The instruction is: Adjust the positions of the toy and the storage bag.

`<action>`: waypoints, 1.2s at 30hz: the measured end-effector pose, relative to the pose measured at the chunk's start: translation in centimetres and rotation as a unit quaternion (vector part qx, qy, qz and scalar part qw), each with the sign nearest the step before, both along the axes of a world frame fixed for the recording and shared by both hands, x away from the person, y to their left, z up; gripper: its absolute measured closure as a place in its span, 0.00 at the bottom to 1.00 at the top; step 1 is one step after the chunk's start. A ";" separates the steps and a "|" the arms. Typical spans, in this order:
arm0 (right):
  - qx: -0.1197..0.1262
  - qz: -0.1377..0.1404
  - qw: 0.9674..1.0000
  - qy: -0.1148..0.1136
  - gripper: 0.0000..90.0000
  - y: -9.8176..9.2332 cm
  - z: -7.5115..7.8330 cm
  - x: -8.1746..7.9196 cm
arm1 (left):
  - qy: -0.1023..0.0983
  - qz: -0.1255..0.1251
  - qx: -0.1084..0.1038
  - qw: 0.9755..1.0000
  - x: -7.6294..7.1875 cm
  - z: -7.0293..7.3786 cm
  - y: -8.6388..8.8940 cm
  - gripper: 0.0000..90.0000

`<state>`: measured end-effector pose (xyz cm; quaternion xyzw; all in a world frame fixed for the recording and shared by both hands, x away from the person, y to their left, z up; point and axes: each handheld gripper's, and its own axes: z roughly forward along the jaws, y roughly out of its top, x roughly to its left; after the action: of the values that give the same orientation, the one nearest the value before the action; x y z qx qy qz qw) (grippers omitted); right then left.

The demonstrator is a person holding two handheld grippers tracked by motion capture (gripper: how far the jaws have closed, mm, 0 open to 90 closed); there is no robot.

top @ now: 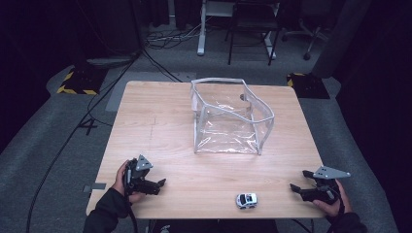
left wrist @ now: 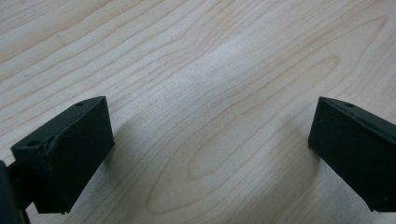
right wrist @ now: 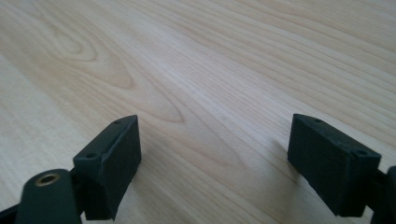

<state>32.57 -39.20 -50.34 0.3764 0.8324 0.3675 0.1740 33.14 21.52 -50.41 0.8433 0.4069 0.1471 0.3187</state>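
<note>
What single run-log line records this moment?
left tool: open, empty | right tool: open, empty | toy car: near table front edge, untouched | clear bag: open, upright

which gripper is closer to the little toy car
The right gripper is somewhat closer: the toy car sits right of the table's middle at the near edge. The left gripper lies farther off.

High view looks forward and down from above; both gripper views skim close over the light wooden table [top: 160, 121], shared by all
</note>
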 end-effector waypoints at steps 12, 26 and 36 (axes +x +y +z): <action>-0.003 0.076 0.997 0.007 0.19 1.3 0.1 0.2 | 0.010 -0.002 -0.005 1.000 -0.2 0.0 0.0 0.01; -0.005 0.221 0.975 0.004 0.18 6.9 0.0 -0.6 | 0.011 -0.001 -0.007 1.000 -0.2 0.0 0.0 0.01; -0.006 0.254 0.967 0.007 0.17 9.5 0.0 -1.3 | 0.011 -0.002 -0.006 1.000 -0.2 0.0 0.0 0.01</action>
<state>31.28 -29.71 -50.34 0.1543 0.9042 0.3917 0.0713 32.95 21.55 -50.39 0.8436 0.4099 0.1347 0.3195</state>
